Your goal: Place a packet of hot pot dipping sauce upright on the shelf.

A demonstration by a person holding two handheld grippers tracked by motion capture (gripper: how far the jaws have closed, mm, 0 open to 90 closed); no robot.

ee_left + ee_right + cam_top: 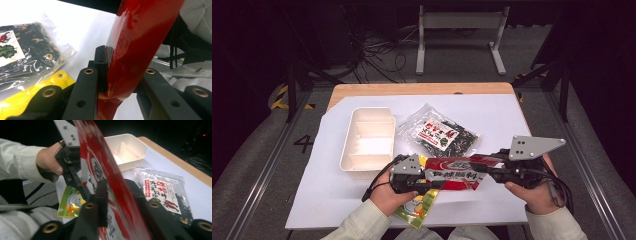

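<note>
Two claws share the red packet (457, 172): left claw (432, 181) clamps it (right claw (484, 172) loosened).

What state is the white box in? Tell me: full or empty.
Empty: the white box shows bare compartments from above, and all packets lie outside it.

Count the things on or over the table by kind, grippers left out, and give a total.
Snack packets: 3 (red packet, clear packet of dark pieces, yellow-green packet)
Divided white trays: 1
White table sheets: 1
Total: 5
</note>
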